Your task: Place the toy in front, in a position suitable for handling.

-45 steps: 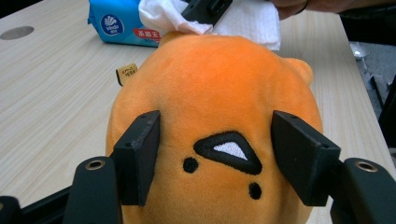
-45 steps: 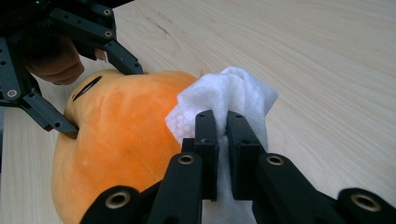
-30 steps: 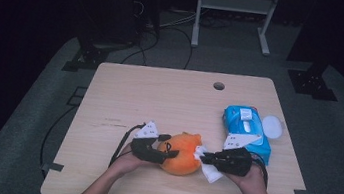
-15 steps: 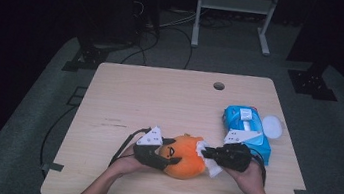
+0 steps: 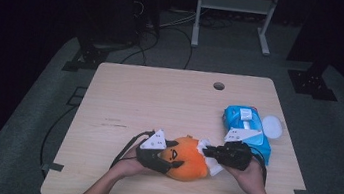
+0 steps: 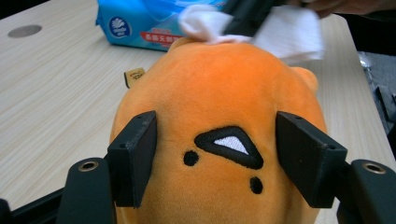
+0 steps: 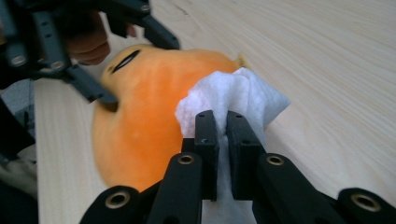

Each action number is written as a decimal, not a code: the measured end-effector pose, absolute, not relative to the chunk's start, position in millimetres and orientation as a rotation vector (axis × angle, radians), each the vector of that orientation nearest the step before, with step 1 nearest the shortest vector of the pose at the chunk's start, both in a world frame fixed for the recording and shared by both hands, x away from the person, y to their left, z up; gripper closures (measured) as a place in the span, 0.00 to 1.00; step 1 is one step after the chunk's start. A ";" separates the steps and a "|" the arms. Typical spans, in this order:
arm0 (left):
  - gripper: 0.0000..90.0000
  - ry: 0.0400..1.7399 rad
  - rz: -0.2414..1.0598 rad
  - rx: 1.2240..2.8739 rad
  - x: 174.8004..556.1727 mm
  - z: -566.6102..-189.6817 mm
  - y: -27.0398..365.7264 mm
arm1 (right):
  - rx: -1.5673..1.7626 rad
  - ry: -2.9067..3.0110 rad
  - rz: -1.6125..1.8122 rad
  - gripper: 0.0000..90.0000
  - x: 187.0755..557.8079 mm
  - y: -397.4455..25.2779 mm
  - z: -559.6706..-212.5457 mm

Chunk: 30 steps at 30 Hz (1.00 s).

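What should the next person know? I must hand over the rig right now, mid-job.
Left tool: jaws pressed on both sides of the orange plush toy, holding it on the table.
Right tool: shut on a white wipe, which is pressed against the toy's side opposite its face.
Blue wipe pack lies at the table's right side, just beyond the right hand; a white round lid sits beside it.
Done: wipe taken, toy steadied, wiping apparently under way.
Left: probably finish wiping the toy, then put down wipe and toy.
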State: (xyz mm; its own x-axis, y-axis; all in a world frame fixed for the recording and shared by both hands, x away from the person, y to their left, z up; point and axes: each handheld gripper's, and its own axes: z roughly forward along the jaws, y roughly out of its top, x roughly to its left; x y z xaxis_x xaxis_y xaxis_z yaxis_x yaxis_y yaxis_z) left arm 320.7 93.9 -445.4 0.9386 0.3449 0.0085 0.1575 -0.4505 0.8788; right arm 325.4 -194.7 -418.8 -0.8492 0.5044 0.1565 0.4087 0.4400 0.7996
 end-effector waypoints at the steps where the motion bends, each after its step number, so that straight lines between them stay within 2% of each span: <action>1: 0.35 0.376 0.221 2.041 321.5 -445.4 94.2 | 0.808 2.580 1.386 0.92 323.1 -193.7 -417.6; 9: 0.33 0.493 0.238 2.004 329.9 -445.2 92.7 | 0.667 2.608 1.420 0.92 308.1 -175.4 -405.4; 14: 0.23 0.484 0.257 1.997 328.5 -441.9 91.5 | 0.676 2.605 1.395 0.93 310.0 -174.3 -408.6; 19: 0.12 0.416 0.193 2.021 327.9 -435.4 95.8 | 0.736 2.574 1.393 0.93 315.0 -183.4 -411.9; 21: 0.15 0.407 0.194 2.029 327.5 -438.0 96.0 | 0.774 2.556 1.405 0.93 319.2 -189.6 -413.0; 24: 0.27 0.416 0.216 2.039 326.4 -439.2 93.6 | 0.773 2.549 1.386 0.93 318.3 -189.3 -411.2; 26: 0.31 0.430 0.226 2.037 326.7 -437.6 92.9 | 0.749 2.550 1.371 0.93 314.1 -184.5 -408.2; 30: 0.33 0.446 0.221 2.029 327.2 -436.9 92.0 | 0.659 2.580 1.412 0.93 305.4 -167.7 -401.3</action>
